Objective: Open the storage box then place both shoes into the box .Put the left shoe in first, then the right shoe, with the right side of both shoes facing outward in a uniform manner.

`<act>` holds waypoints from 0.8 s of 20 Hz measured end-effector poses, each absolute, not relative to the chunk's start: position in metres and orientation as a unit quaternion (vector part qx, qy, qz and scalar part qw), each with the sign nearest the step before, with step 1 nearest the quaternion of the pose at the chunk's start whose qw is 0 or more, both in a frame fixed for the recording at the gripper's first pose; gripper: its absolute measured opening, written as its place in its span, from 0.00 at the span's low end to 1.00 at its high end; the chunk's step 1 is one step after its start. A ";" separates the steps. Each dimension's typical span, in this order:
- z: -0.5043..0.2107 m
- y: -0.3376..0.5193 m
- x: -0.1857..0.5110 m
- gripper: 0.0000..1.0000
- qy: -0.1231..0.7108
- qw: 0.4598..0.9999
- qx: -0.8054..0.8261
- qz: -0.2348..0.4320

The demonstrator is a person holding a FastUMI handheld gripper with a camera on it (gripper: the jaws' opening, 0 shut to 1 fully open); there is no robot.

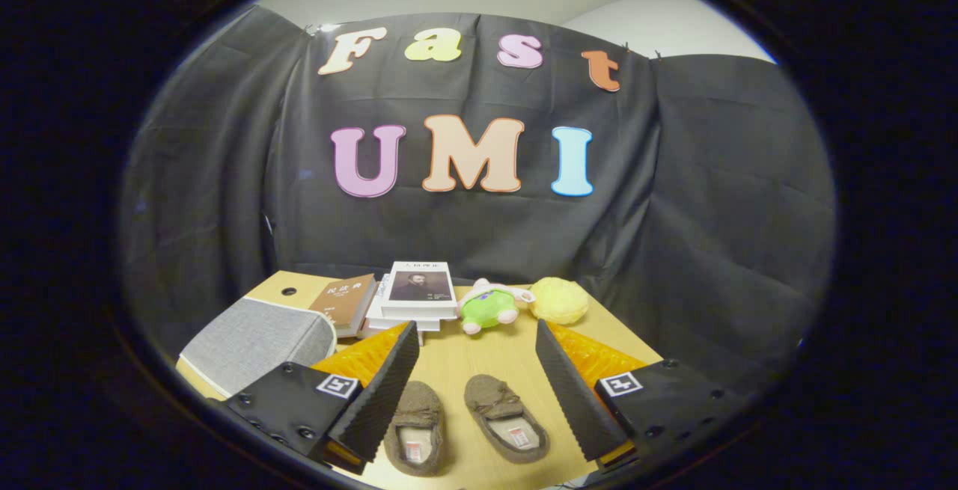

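A grey fabric storage box [258, 344] with a pale rim is sitting closed on the light wooden table [479, 359], off to the left of the gripper's left finger; its lid is lying flat on top, so nothing of its inside is showing and I cannot tell what it is holding.

The gripper [477, 381] is hovering above the near part of the table with its two fingers spread wide apart and gripping nothing. Two brown fuzzy slippers are lying side by side on the table between the fingers, toes pointing away from the camera and openings facing up: the left-hand slipper [416, 426] is sitting close beside the left finger, and the right-hand slipper [506, 417] is sitting just apart from it, nearer the right finger. Neither one is touching the fingers.

Beyond the fingers, at the far side of the table, three groups of things are resting near the black cloth wall. One brown-covered book [346, 301] is lying just behind the storage box. Beside it, a small stack of white books [416, 297] is sitting with a portrait on the top cover. To the right of the stack, one green and pink plush toy [490, 306] is lying touching one round yellow fluffy ball [559, 301].
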State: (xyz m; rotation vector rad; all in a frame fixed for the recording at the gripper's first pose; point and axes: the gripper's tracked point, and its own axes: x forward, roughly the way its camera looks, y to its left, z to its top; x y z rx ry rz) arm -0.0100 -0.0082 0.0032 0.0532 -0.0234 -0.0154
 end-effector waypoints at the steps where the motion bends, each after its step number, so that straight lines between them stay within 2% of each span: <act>1: 0.003 -0.007 -0.011 0.94 -0.012 1.000 0.028 -0.006; 10: 0.003 0.028 -0.031 0.94 -0.032 0.989 0.142 0.035; 16: -0.024 0.059 -0.046 0.94 -0.022 0.925 0.377 0.029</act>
